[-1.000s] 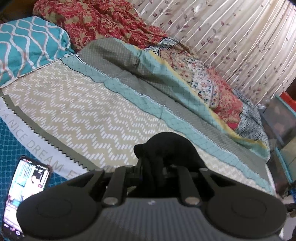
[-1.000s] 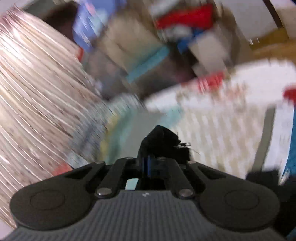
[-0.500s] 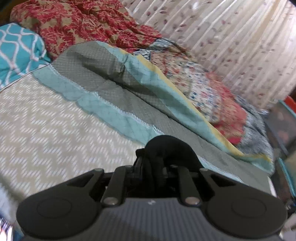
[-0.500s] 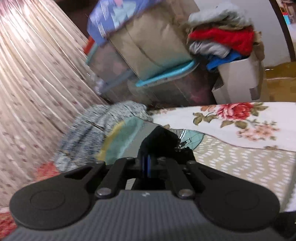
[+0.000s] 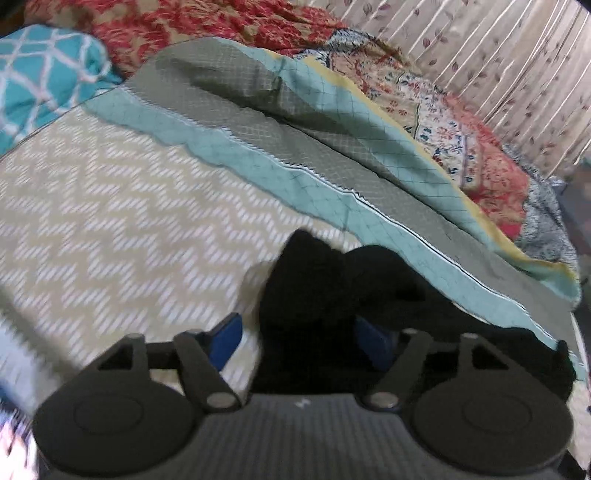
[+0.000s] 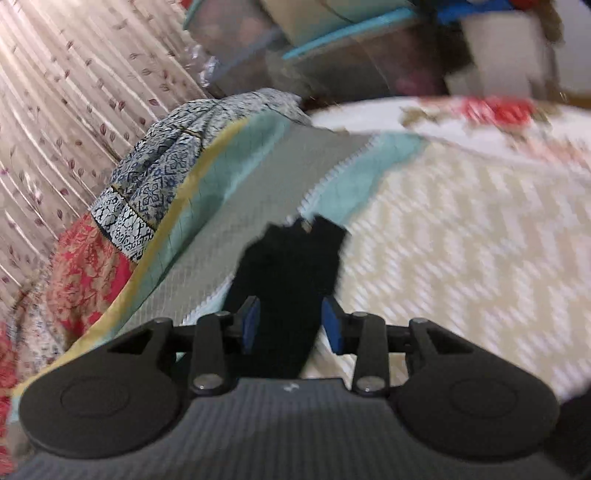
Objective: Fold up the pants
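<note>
Both hand-held grippers, left (image 5: 306, 339) and right (image 6: 291, 325), opening, releasing black pants (image 5: 332, 295)

ahead of the left claw and to its left spreads a beige zigzag bedsheet (image 5: 110, 221). beyond the claw a grey and teal quilt (image 5: 295, 147) runs across, with a teal patterned pillow (image 5: 44, 81) far left and a red floral blanket (image 5: 207, 22) behind. a leaf-print curtain (image 5: 498, 66) hangs far right. past the right claw stand blurred storage boxes (image 6: 332, 55).
</note>
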Tool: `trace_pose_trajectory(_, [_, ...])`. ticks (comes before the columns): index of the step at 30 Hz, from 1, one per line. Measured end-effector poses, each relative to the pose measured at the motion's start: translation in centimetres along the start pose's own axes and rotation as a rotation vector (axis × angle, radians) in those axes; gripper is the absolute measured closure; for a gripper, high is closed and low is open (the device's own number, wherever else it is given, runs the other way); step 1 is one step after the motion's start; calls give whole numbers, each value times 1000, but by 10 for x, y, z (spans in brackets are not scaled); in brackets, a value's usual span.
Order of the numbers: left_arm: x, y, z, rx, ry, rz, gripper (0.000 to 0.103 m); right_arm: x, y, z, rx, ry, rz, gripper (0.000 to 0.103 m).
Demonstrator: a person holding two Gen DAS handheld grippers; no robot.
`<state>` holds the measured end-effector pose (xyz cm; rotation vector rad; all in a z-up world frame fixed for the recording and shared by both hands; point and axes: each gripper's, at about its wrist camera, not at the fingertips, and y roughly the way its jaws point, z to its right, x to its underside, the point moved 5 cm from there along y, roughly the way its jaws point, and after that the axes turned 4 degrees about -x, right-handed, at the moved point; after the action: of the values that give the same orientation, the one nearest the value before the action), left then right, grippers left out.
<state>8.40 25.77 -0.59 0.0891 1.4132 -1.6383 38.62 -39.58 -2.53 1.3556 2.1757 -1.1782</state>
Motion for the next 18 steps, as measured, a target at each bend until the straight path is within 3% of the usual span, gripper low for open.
trace_pose_trajectory(5, [23, -46, -23, 1, 12, -3, 20, 22, -63, 32, -1, 32, 12, 62])
trace_pose_trajectory(9, [12, -69, -46, 8, -99, 48, 20, 40, -95, 42, -15, 62, -6, 62])
trace_pose_trajectory(13, [16, -81, -44, 23, -107, 49, 18, 71, -113, 14, -105, 2, -60, 62])
trace_pose_trajectory(15, [28, -82, -40, 33, -96, 23, 15, 89, -121, -5, -143, -63, -87, 62])
trace_pose_trajectory(18, [55, -76, -43, 75, -162, -48, 11, 119, -136, -29, -198, -138, -128, 62])
